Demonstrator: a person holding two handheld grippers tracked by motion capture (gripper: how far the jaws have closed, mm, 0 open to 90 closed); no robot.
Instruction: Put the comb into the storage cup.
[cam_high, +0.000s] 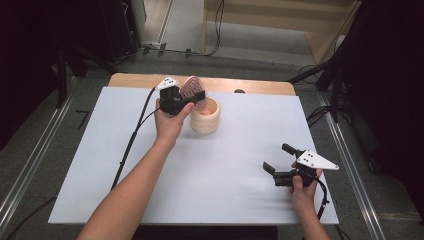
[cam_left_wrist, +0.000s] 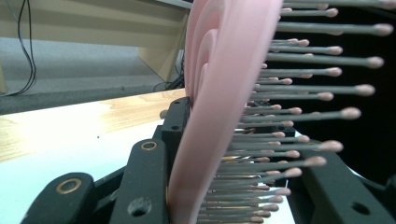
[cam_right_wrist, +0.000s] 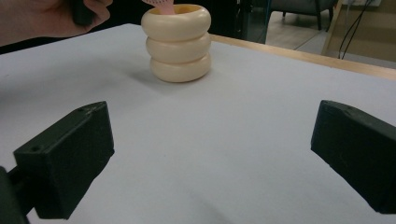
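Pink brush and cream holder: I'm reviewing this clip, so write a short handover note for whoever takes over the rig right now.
Left gripper: shut on the pink brush, at the rim of the cream holder near the table's far edge.
Right gripper: open, empty, hovering low over the white table at the near right.
Done: the brush's handle end is in the holder's mouth.
Left: probably lower it fully, release, withdraw the left gripper.

The pink hairbrush (cam_left_wrist: 219, 93) looks like smooth plastic; beside it, the cream holder (cam_right_wrist: 176, 42) is glossy, on a matt white tabletop (cam_high: 210, 170) edged with wood.
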